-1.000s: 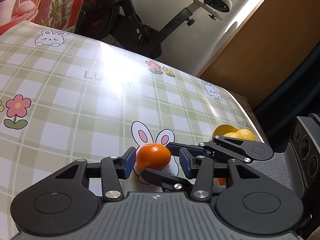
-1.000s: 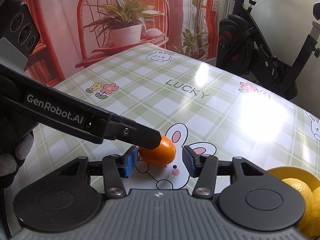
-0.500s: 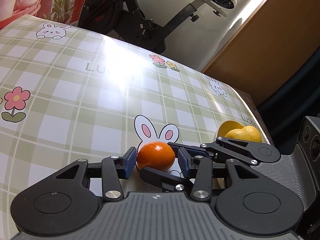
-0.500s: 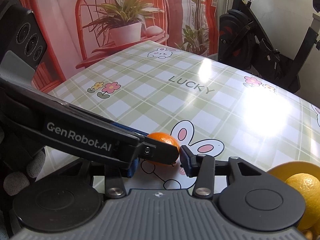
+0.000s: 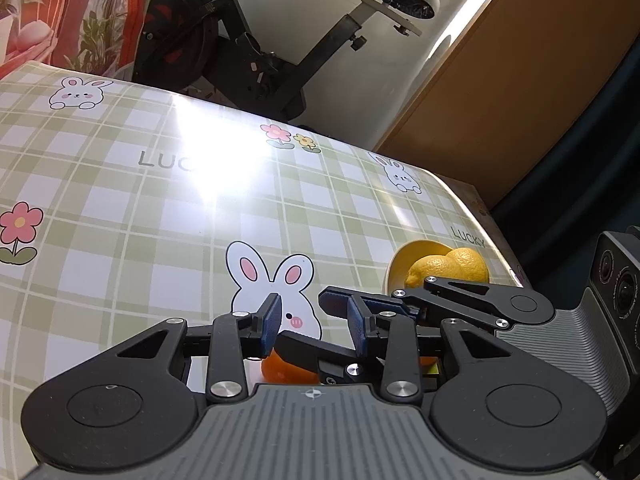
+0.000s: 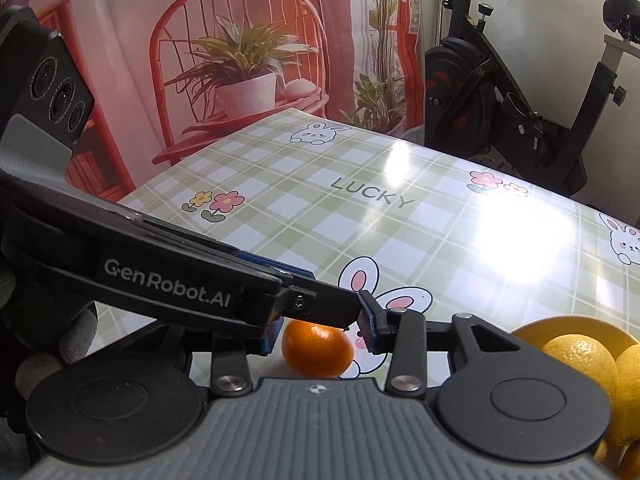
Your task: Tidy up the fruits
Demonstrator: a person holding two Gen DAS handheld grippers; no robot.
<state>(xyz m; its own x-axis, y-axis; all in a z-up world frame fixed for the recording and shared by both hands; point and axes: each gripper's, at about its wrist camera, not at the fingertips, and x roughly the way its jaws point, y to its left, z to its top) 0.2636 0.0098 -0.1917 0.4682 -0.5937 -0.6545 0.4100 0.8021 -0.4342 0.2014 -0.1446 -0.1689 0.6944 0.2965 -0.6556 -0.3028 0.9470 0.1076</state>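
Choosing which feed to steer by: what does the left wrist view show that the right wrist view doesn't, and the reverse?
Only left wrist: the wooden panel at the right. Only right wrist: a gloved hand and the red chair back on the backdrop. Both: the orange, clear in right wrist but barely peeking out in left; the yellow bowl of lemons; the exercise bike; the checked tablecloth.

"LUCKY" is printed in grey on the checked tablecloth (image 6: 400, 240) — once mid-table, once more near its far right edge beside the yellow bowl (image 5: 404, 258). The left gripper (image 6: 356, 312) carries white lettering along its arm — "GenRobot.AI".
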